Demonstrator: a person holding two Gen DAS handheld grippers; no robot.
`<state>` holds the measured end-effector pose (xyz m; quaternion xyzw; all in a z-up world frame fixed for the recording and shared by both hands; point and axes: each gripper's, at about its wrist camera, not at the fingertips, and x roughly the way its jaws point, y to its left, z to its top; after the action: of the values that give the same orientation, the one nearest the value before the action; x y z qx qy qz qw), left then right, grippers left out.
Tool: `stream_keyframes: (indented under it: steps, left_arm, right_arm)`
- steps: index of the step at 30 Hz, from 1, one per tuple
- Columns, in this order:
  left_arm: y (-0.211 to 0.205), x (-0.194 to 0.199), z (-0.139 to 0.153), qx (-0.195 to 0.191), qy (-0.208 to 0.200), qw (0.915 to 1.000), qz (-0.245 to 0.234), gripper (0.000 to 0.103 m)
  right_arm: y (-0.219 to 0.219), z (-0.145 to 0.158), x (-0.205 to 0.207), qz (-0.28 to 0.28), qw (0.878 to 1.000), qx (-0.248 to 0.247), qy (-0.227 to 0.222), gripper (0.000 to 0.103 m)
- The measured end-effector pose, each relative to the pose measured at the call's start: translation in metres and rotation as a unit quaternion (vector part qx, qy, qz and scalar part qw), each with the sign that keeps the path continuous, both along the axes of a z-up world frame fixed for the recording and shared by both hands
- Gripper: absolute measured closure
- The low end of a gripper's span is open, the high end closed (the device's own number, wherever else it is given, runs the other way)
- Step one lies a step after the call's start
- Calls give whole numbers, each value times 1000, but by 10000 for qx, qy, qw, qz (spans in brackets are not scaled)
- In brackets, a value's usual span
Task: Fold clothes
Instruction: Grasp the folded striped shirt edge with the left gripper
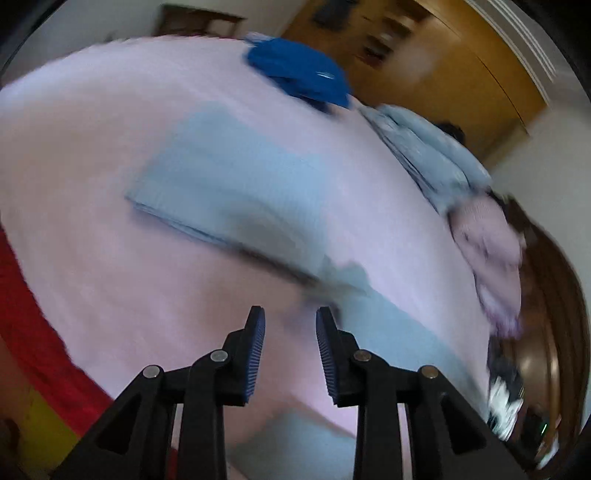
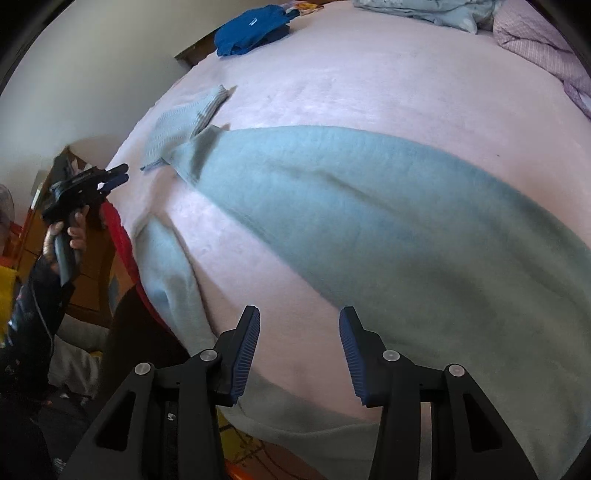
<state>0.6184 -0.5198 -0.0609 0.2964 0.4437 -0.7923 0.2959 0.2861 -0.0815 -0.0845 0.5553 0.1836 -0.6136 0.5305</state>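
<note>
Light blue garment [image 2: 369, 221] lies spread flat across the bed [image 2: 369, 85], on the pale pink cover, reaching from the near edge toward the middle; one sleeve [image 2: 184, 125] points to the bed's left side, another part [image 2: 166, 280] hangs over the near left edge

Right tool [image 2: 299, 350] hovers above the near edge of the bed, jaws apart, nothing between them; the garment lies directly under and ahead of it, not touched by the pads

Left tool [image 2: 117, 173] is seen in the right wrist view just off the bed's left edge, held by a hand [image 2: 64, 236], tips pointing at the sleeve but apart from it. In its own blurred view the left tool [image 1: 290, 350] shows a narrow gap between its jaws, empty, with the garment [image 1: 229, 184] ahead and to its right

Dark blue garment [image 2: 251, 29] sits bunched near the far left corner; light blue bedding [image 2: 424, 11] and a checked lilac quilt [image 2: 535, 40] lie at the far edge
</note>
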Motion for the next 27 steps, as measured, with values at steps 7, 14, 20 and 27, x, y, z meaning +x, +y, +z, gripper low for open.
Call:
stream_keyframes:
  steps: [7,14,20,27]
  left_arm:
    - [-98,36,-10,-61,-382,9946,959,78]
    - [-146,7,-24,-284,-948,9930,641,77]
    - [-156,-24,-48,-426,-1293,9907,87,72]
    - [-169,-26,-64,-395,-1198,9920,6,47]
  right_arm:
    - [-38,4,18,277,9996,24,-44,57]
    - [-143,20,56,1072,9940,-147,159,57]
    - [-196,30,88,1383,9892,-466,111,57]
    - [-207,4,98,1426,9897,-94,23,57]
